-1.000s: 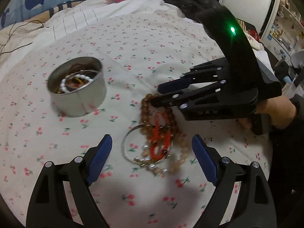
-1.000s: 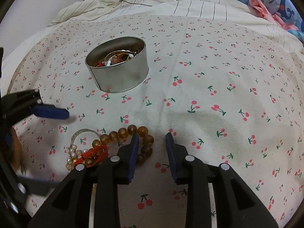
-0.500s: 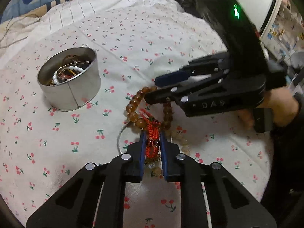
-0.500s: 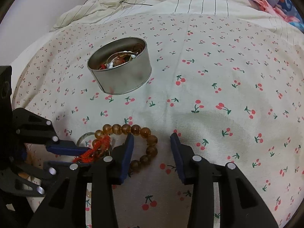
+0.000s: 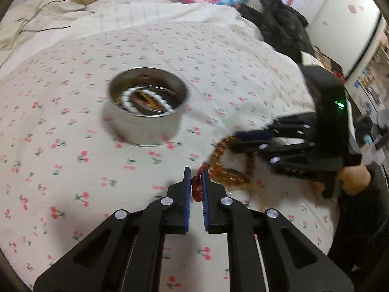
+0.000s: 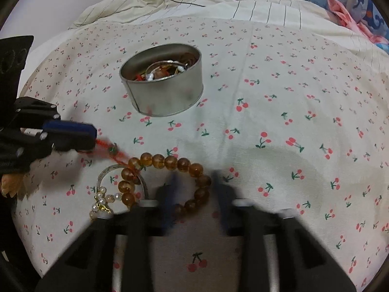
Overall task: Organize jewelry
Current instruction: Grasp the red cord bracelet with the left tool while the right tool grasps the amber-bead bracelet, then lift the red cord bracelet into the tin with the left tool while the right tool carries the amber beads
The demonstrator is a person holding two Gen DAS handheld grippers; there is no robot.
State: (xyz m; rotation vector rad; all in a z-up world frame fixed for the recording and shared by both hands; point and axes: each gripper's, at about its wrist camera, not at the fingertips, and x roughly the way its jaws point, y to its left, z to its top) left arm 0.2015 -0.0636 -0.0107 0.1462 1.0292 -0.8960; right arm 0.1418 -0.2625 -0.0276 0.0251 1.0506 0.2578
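My left gripper (image 5: 195, 174) is closing its jaws on a red corded bracelet (image 5: 196, 189), which is pinched between the blue pads. In the right wrist view the red bracelet (image 6: 111, 149) stretches from the left gripper (image 6: 93, 137) to an amber bead bracelet (image 6: 170, 161) and tugs it. A round metal tin (image 5: 145, 129) holding jewelry stands beyond. My right gripper (image 6: 194, 185) is blurred and its jaws are closing. A strand of amber beads lies between them, but the pads are still apart from it. In the left wrist view, amber beads (image 5: 226, 168) trail below the right gripper (image 5: 234, 141).
A silver bangle (image 6: 109, 169) and a pearl bracelet (image 6: 101, 202) lie under the amber loop on the cherry-print bedsheet (image 6: 291, 112). A hand (image 5: 352, 177) holds the right gripper. Dark clothes (image 5: 279, 29) and a striped quilt (image 6: 243, 7) lie at the far side.
My left gripper shut on the red bracelet and pulled it up and toward the tin, dragging the amber beads along. The right jaws have narrowed around the amber strand.
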